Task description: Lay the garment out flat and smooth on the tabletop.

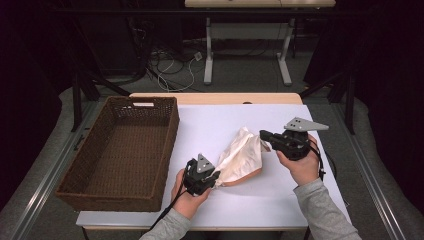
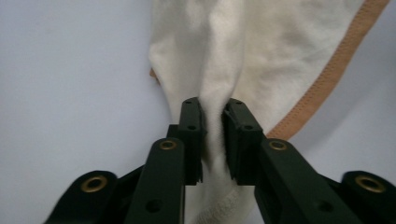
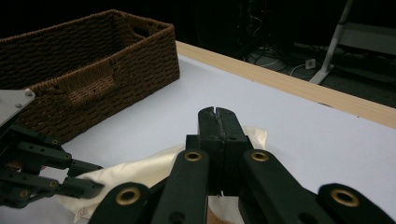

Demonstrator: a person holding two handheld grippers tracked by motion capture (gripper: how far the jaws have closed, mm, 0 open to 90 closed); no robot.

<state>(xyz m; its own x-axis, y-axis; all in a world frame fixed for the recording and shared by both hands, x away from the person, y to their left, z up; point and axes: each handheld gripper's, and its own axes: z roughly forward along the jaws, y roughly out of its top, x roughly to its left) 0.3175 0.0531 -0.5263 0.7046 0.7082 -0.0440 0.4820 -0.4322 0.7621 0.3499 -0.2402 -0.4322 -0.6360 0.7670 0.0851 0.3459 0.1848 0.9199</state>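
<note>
Two grippers are on one cloth (image 1: 242,156) right now, and this looks like the pick-up step of getting it off the white table (image 1: 210,125); the left gripper (image 1: 216,179) sits at the near, lower end, its jaws pinched in on a gathered fold of cream fabric, pads pressing from both sides as the left gripper view shows; the right gripper (image 1: 263,135) has the far, upper end, jaws drawn tight together with cloth bunched right at them and spilling out beneath; so that is a firm two-point hold, one hand at each end.

Cloth lies mid-table, just right of the wicker basket (image 1: 170,135) and apart from it; its long axis runs on a diagonal in the high view, from the left gripper near the person up and away to the right gripper; the far end looks raised, the near end low by the tabletop; a tan hem (image 2: 327,79) edges one side.

Next move, by my reading: lift both ends together, keep the fabric taut enough not to drag, and swing it left over the basket rim; the risk is a thin fold slipping from the left jaws as tension comes on.
</note>
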